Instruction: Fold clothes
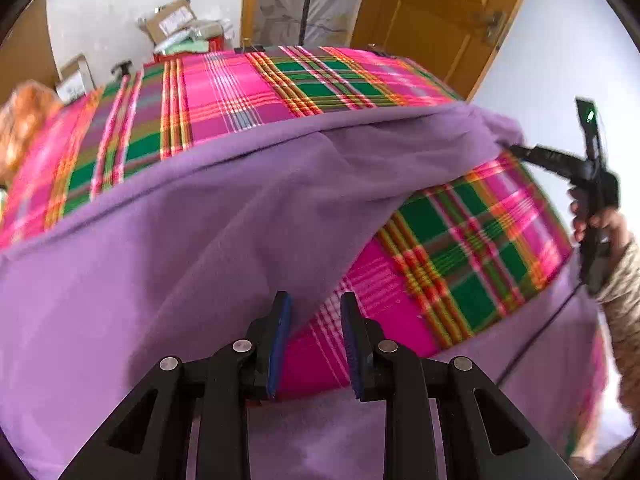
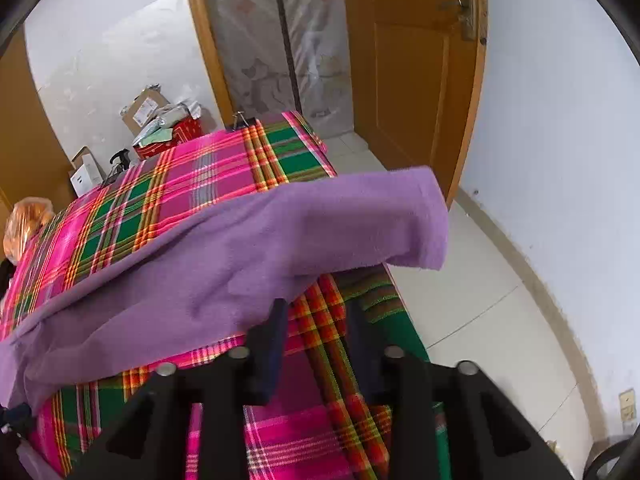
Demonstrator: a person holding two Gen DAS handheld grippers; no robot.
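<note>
A purple cloth (image 1: 200, 240) (image 2: 280, 232) lies across a table under a pink and green plaid cover (image 1: 240, 88) (image 2: 180, 176). Its right end is lifted off the table, and the corner (image 2: 436, 220) hangs in the air. My left gripper (image 1: 314, 304) is open, its left pad against the cloth's raised edge, with plaid showing between the fingers. In the left wrist view, the tip of my right gripper (image 1: 514, 148) meets the raised corner. A person's hand (image 1: 600, 224) holds its handle. In its own view the right gripper (image 2: 318, 312) has its fingers apart, and the cloth drapes over the left one.
Cardboard boxes and packages (image 1: 172, 20) (image 2: 146, 108) are stacked behind the table by the white wall. An orange door (image 1: 440, 12) (image 2: 412, 80) stands open at the back right. An orange bag (image 2: 28, 224) sits at the table's left end. Tiled floor (image 2: 480, 300) lies to the right.
</note>
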